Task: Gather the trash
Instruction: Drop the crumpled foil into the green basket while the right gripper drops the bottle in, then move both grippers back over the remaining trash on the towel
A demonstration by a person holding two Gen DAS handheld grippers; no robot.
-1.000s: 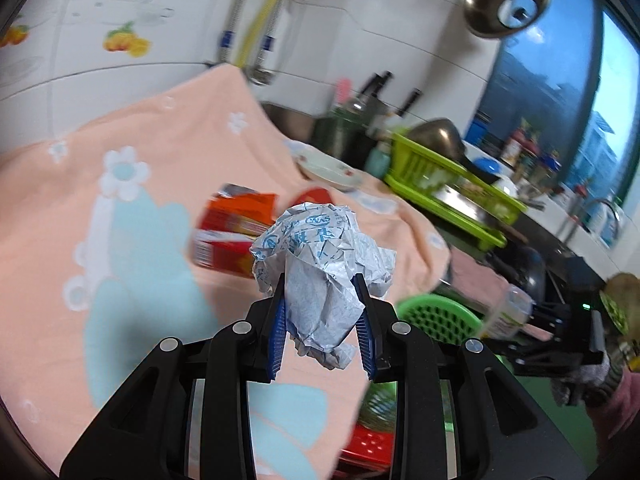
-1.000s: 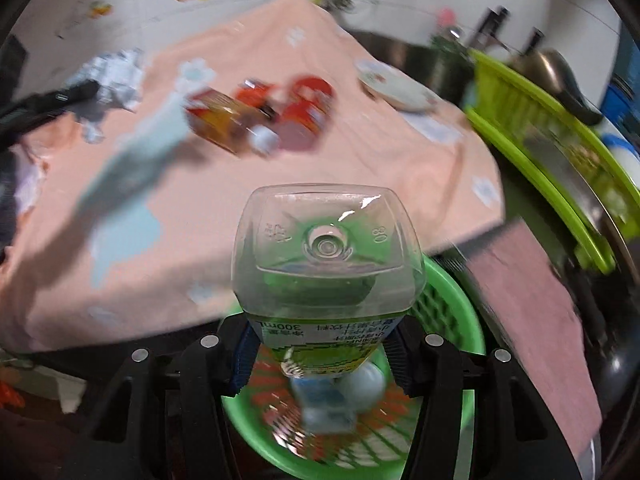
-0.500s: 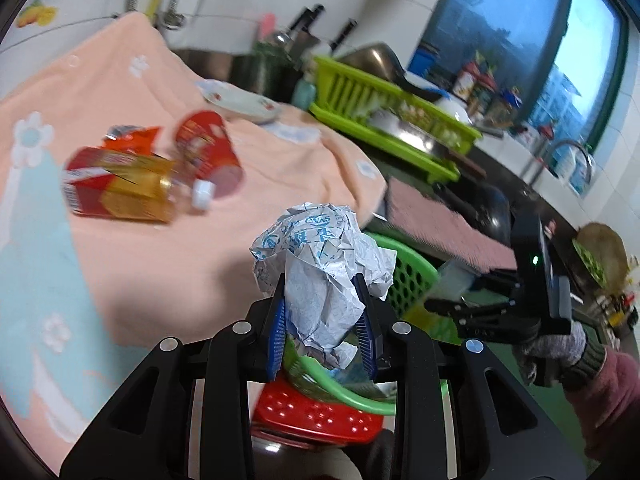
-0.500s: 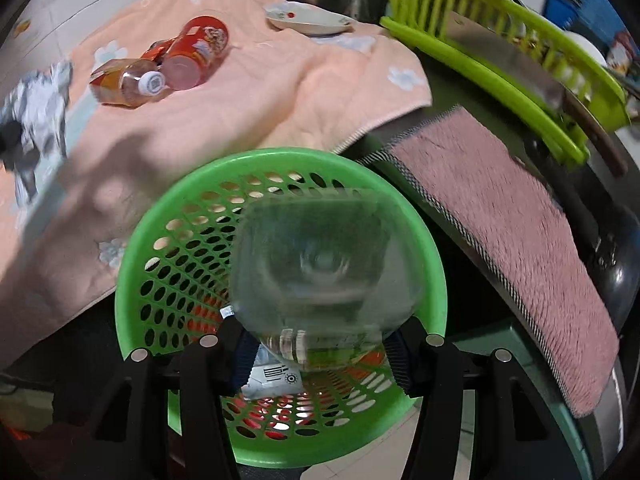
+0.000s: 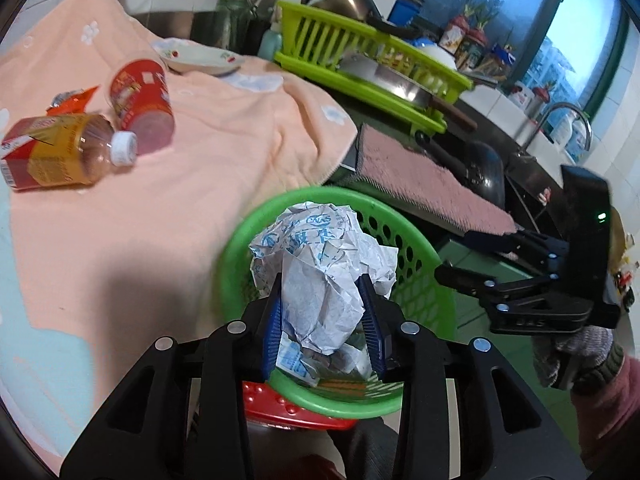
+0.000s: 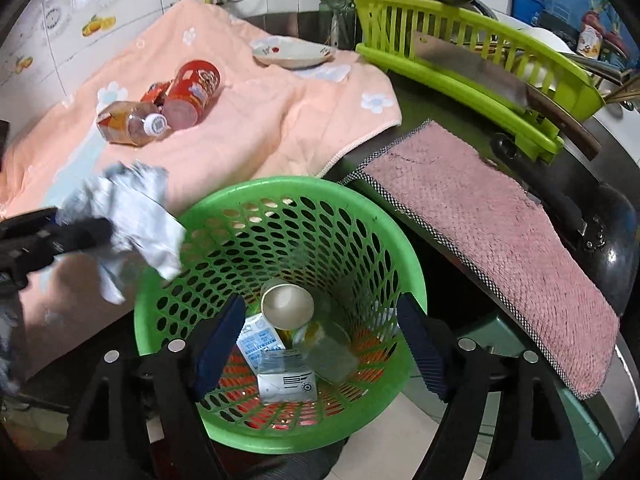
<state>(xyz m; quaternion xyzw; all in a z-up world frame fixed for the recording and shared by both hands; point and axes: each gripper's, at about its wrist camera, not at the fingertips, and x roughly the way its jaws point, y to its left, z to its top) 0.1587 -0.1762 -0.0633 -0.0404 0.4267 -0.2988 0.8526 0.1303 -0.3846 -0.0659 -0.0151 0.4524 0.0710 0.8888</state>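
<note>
My left gripper [image 5: 324,320] is shut on a crumpled white and blue paper wrapper [image 5: 320,272] and holds it over the near rim of the green perforated basket [image 5: 424,248]. In the right wrist view the wrapper [image 6: 128,216] hangs at the basket's left rim [image 6: 160,240]. My right gripper [image 6: 320,344] is open and empty above the basket; a clear bottle [image 6: 326,350], a paper cup [image 6: 287,307] and small cartons [image 6: 286,376] lie inside. An orange-label bottle [image 5: 60,152] and a red cup [image 5: 140,100] lie on the peach towel [image 5: 192,176].
A white dish [image 5: 200,58] sits at the towel's far edge. A lime dish rack [image 5: 360,60] with a cleaver stands behind. A pink mat [image 6: 488,236] and a dark pan [image 6: 600,220] lie right of the basket. A red stool [image 5: 296,412] is under the basket.
My right gripper opened and the clear bottle dropped into the basket. My left gripper carried the wrapper from above the towel to over the basket's rim.
</note>
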